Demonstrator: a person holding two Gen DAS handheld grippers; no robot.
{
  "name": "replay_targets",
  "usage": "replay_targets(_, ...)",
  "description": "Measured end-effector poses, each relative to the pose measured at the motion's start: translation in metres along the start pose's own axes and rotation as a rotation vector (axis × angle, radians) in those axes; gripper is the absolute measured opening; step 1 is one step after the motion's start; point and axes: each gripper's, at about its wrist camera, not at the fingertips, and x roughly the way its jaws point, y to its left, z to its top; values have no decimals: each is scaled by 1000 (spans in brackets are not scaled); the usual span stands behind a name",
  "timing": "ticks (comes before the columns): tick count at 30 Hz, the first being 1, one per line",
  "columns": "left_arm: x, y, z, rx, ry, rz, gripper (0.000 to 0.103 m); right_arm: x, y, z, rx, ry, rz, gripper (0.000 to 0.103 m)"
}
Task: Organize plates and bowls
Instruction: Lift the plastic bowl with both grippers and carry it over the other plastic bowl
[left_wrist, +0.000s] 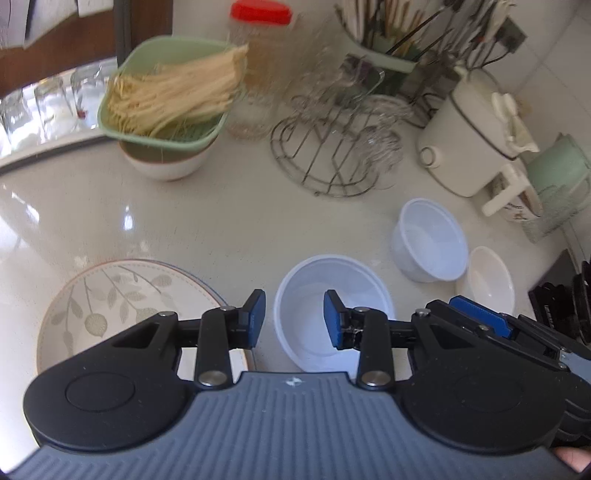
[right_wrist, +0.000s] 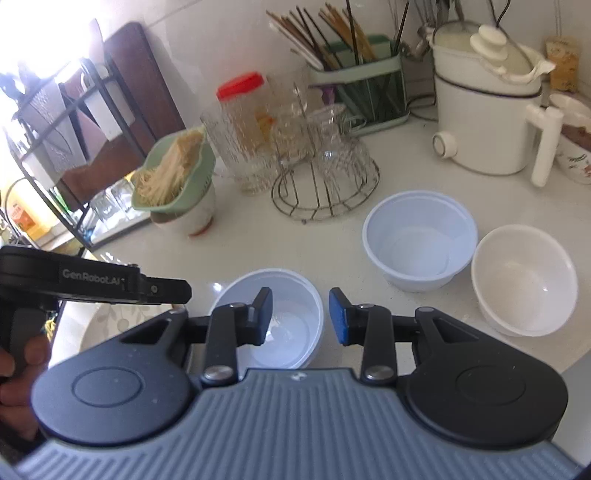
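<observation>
A leaf-patterned plate lies on the pale counter at the near left. To its right stands a white plastic bowl, upright with nothing in it. My left gripper hovers over that bowl's left rim, open, with nothing pressed between its pads. My right gripper hangs over the same bowl, over its right side, also open and holding nothing. A second plastic bowl and a white ceramic bowl sit further right. The plate is mostly hidden behind the left gripper's body.
Behind stand a green strainer of noodles on a bowl, a red-lidded jar, a wire rack of glasses, a chopstick holder and a white electric pot. The counter edge runs at the near right.
</observation>
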Motion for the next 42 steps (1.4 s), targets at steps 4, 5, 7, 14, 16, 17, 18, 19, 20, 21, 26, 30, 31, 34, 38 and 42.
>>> replay_targets(4, -19, -4, -5, 6, -30, -29, 40, -19, 4, -4, 1, -40, -20, 37)
replay_targets(5, -24, -5, -7, 6, -37, -37, 40, -24, 4, -4, 2, -49, -23, 37)
replay_targets(7, -35, -7, -11, 9, -46, -44, 40, -32, 7, -6, 3, -65, -31, 37)
replay_targets(14, -68, -16, -29, 41, -74, -46, 40, -62, 15, -14, 21, -105, -47, 37)
replay_targets(16, -74, -17, -35, 44, -85, -47, 40, -70, 18, -17, 8, -114, -56, 37)
replay_targets(17, -76, -17, -37, 41, -88, -49, 40, -73, 19, -19, 2, -117, -58, 37)
replay_targets(18, -77, -17, -40, 37, -88, -56, 40, -76, 19, -20, -2, -120, -59, 37)
replay_targets(19, -77, -16, -42, 36, -87, -58, 40, -78, 18, -22, -5, -126, -61, 37)
replay_targets(20, -77, -17, -44, 38, -90, -56, 40, -80, 17, -24, -6, -130, -65, 37)
replay_targets(21, -76, -17, -45, 41, -92, -51, 40, -81, 16, -26, -3, -129, -72, 37)
replay_targets(26, -73, -23, -44, 61, -85, -57, 40, -86, 10, -31, 20, -141, -88, 37)
replay_targets(30, -68, -32, -38, 78, -77, -77, 40, -92, 1, -27, 43, -151, -111, 37)
replay_targets(31, -67, -34, -38, 82, -76, -82, 40, -94, -1, -26, 43, -154, -115, 37)
replay_targets(34, -62, -43, -37, 98, -83, -85, 40, -96, -7, -25, 38, -161, -130, 37)
replay_targets(38, -58, -52, -37, 102, -78, -101, 40, -98, -16, -24, 55, -154, -140, 37)
replay_targets(42, -51, -56, -36, 95, -74, -107, 40, -96, -25, -22, 60, -146, -148, 37)
